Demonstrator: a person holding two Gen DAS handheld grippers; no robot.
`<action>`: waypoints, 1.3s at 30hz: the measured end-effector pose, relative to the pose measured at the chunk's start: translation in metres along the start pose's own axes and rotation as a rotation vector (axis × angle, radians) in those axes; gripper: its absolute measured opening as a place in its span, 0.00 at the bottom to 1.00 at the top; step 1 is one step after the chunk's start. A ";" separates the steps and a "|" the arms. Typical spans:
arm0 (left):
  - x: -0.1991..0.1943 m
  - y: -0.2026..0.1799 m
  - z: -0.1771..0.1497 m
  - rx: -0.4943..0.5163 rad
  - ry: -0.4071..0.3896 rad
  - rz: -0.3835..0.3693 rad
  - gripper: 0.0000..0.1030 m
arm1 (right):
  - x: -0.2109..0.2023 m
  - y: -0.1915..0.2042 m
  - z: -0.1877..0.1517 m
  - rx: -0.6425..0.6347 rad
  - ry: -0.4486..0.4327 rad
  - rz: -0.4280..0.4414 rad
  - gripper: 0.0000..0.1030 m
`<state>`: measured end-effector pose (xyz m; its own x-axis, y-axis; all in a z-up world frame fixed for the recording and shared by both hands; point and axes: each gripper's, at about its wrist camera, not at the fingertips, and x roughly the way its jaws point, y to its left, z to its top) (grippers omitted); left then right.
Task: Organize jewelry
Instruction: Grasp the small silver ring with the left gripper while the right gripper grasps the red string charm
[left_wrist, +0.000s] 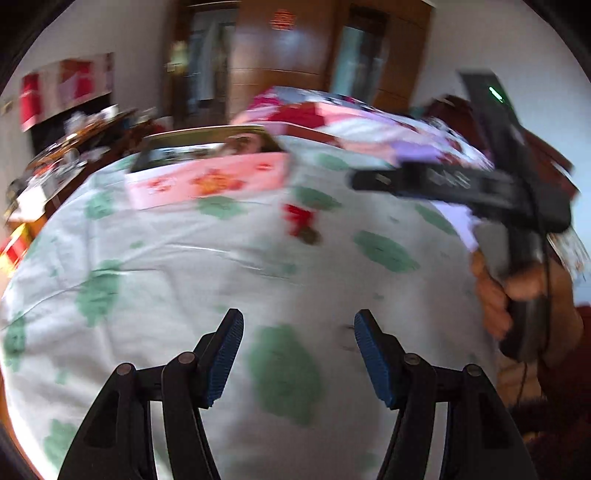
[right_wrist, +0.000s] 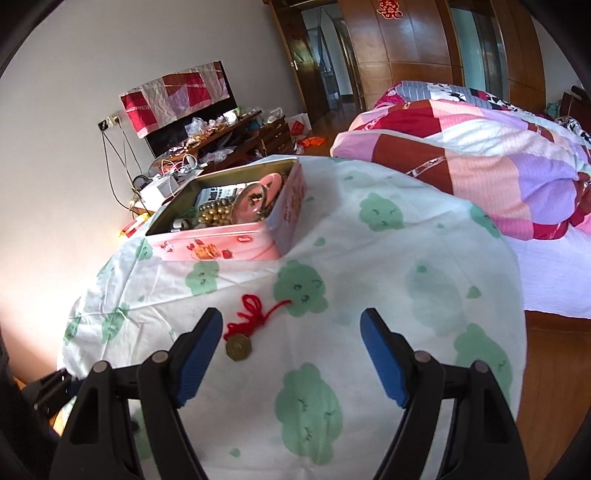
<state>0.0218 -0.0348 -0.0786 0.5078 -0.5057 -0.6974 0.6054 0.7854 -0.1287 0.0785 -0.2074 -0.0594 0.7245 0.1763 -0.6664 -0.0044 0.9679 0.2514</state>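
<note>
A gold pendant on a knotted red cord (right_wrist: 242, 334) lies on the white cloth with green patches (right_wrist: 369, 258), just inside the left finger of my right gripper (right_wrist: 291, 332), which is open and empty above it. The pendant shows blurred in the left wrist view (left_wrist: 304, 223). An open pink tin (right_wrist: 236, 221) beyond it holds gold beads, a round pink case and other jewelry; it also shows in the left wrist view (left_wrist: 207, 179). My left gripper (left_wrist: 299, 334) is open and empty over bare cloth. My right gripper's body shows at the right of the left wrist view (left_wrist: 480, 184).
A folded patchwork quilt (right_wrist: 480, 155) lies on the bed to the right. A cluttered dark cabinet (right_wrist: 221, 136) with cables stands against the far wall. Wooden wardrobe doors (right_wrist: 406, 48) are at the back. The wood floor (right_wrist: 554, 369) shows at the right.
</note>
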 end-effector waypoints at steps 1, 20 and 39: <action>0.003 -0.008 -0.001 0.023 0.008 -0.005 0.61 | -0.002 -0.001 -0.001 0.000 -0.004 -0.003 0.78; 0.025 -0.019 -0.005 0.062 0.073 0.032 0.20 | -0.036 0.001 -0.020 -0.037 -0.037 -0.062 0.78; -0.019 0.065 0.032 -0.167 -0.127 0.221 0.20 | 0.017 0.030 -0.009 -0.127 0.087 -0.010 0.73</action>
<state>0.0713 0.0140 -0.0513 0.6947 -0.3487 -0.6291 0.3681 0.9238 -0.1055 0.0848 -0.1741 -0.0697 0.6624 0.1761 -0.7281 -0.0886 0.9836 0.1573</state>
